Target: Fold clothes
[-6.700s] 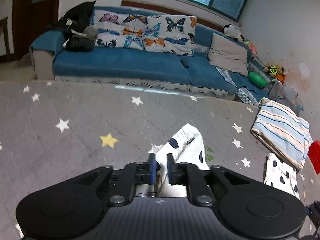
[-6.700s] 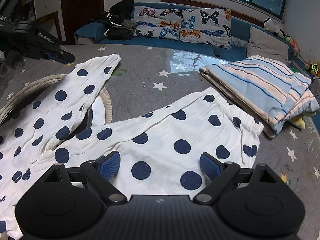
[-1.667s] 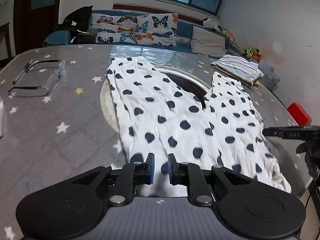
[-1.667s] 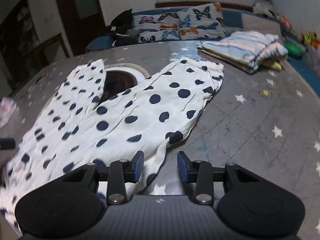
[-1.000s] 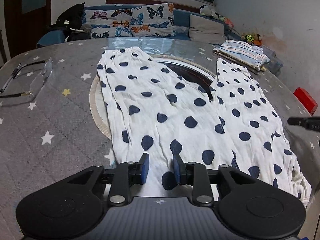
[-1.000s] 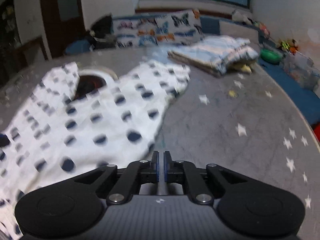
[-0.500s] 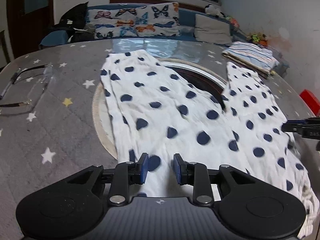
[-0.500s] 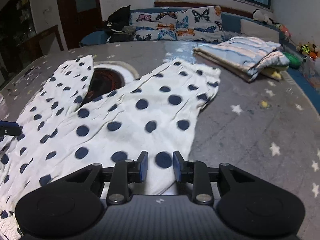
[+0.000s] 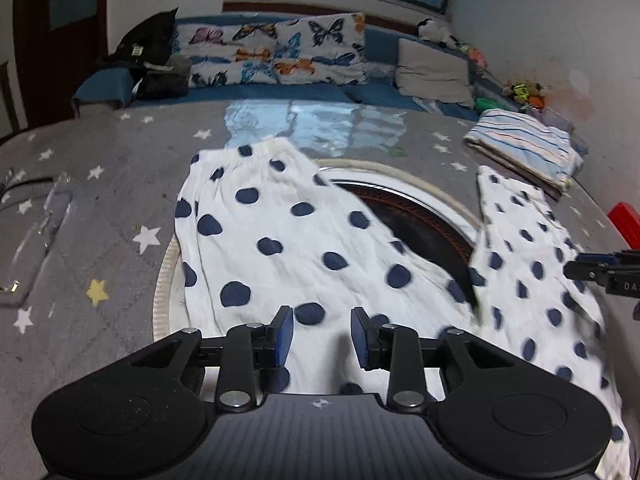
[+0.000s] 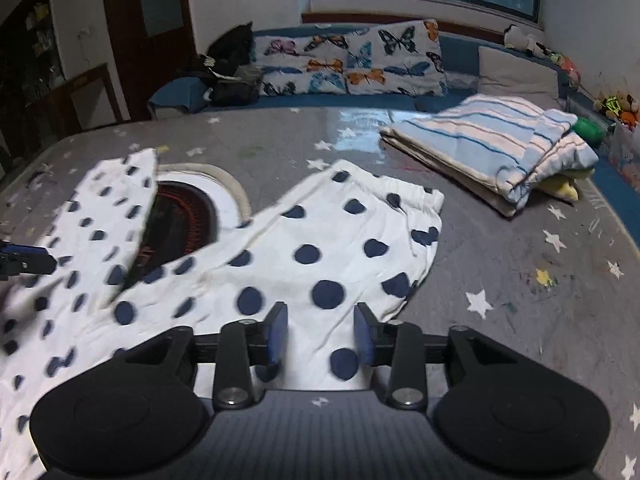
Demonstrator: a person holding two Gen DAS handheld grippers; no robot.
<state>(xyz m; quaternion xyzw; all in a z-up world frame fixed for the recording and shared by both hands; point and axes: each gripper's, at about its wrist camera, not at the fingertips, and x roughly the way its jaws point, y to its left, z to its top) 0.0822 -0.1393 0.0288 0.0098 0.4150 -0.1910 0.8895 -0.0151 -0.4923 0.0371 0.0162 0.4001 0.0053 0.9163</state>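
Observation:
White trousers with dark blue dots [image 9: 280, 240] lie spread flat on the grey star-print table, legs apart in a V, also in the right wrist view [image 10: 312, 256]. My left gripper [image 9: 322, 338] is open and empty, low over the left leg. My right gripper [image 10: 321, 334] is open and empty, low over the right leg. Each gripper's tip shows at the edge of the other's view: the right one in the left wrist view [image 9: 600, 268], the left one in the right wrist view [image 10: 24, 260].
A round inset burner with a white rim [image 9: 420, 220] sits between the legs. A folded striped blanket [image 10: 492, 144] lies at the far right. A clear case [image 9: 36, 232] lies at the left and a red box [image 9: 624, 224] at the right edge. A blue sofa [image 9: 260, 92] stands behind.
Both grippers have moved forward over the trouser legs and their jaws have opened wider. The trousers lie spread as before.

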